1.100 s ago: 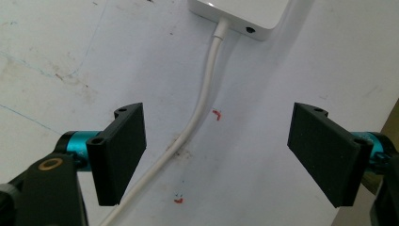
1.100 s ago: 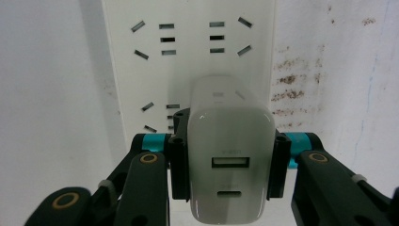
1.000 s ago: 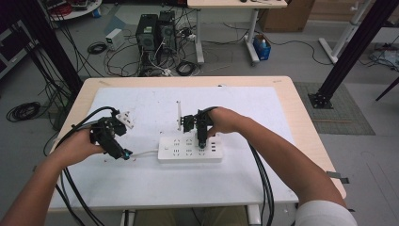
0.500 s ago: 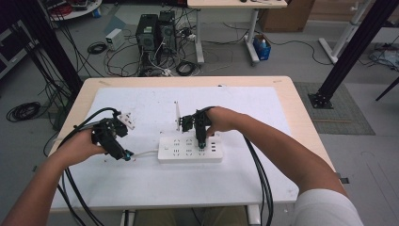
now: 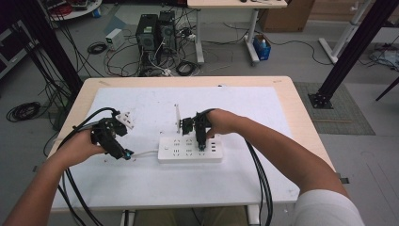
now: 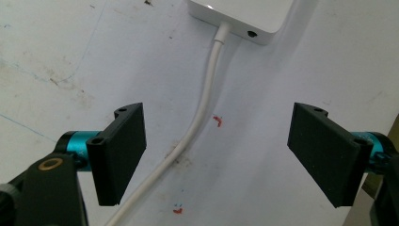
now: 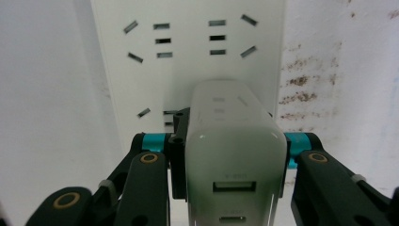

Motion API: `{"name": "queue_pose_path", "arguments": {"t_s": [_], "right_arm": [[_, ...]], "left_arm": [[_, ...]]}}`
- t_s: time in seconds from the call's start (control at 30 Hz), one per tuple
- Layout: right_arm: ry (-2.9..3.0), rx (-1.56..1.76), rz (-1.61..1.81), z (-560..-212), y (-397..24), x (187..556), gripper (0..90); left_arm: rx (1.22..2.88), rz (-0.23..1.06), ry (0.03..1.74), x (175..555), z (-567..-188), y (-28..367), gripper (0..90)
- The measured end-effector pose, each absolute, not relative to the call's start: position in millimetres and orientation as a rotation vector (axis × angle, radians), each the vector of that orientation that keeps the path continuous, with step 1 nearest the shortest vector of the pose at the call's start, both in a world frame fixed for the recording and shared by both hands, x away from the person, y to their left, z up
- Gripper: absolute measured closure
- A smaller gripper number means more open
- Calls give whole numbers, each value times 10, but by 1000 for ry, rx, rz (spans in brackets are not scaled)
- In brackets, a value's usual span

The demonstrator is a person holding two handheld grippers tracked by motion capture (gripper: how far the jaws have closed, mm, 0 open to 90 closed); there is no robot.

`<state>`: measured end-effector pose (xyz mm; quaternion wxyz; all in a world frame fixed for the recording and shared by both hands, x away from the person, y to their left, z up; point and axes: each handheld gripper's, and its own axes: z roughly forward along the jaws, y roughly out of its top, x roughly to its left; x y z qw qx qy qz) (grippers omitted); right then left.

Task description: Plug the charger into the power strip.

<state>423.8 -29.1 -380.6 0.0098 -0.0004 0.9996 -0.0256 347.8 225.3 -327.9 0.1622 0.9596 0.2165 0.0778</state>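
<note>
Here, right tool (image 7: pixel 228 155) clamped on white charger (image 7: pixel 233 141) over power strip (image 7: pixel 188 52); left tool (image 6: pixel 221 155) apart astride its cord (image 6: pixel 202 103).

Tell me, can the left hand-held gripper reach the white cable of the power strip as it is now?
Probably yes. The left hand-held gripper stands open, with the white cable running on the table between its jaws, untouched. Nothing lies in the way, so closing should catch it.

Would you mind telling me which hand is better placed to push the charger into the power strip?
The right: its tool already clamps the charger over the power strip; the left tool is open above the cord.
</note>
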Motion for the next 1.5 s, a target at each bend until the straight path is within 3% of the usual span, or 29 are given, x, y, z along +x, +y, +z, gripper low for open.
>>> {"name": "queue_pose_path", "arguments": {"t_s": [0.2,0.27,0.33,0.5,1.07,1.2,1.5], "right_arm": [[3098,-24,-88,-3803,-278,4208,618],[3087,-32,-121,-3804,-287,4194,525],[3096,3,-91,-3754,-318,4215,506],[3100,16,1,-3645,-352,4206,621],[3109,63,26,-3674,-334,4224,627],[3019,-43,7,-3708,-323,4074,628],[3124,34,112,-3712,-403,4249,627]], "left_arm": [[2723,218,620,3485,-3283,2263,200],[2716,216,625,3498,-3291,2269,200],[2724,215,621,3505,-3290,2260,200],[2738,213,597,3499,-3301,2228,200],[2718,196,620,3455,-3369,2244,200],[2714,198,625,3465,-3358,2248,200],[2709,216,647,3446,-3328,2287,200]]}}
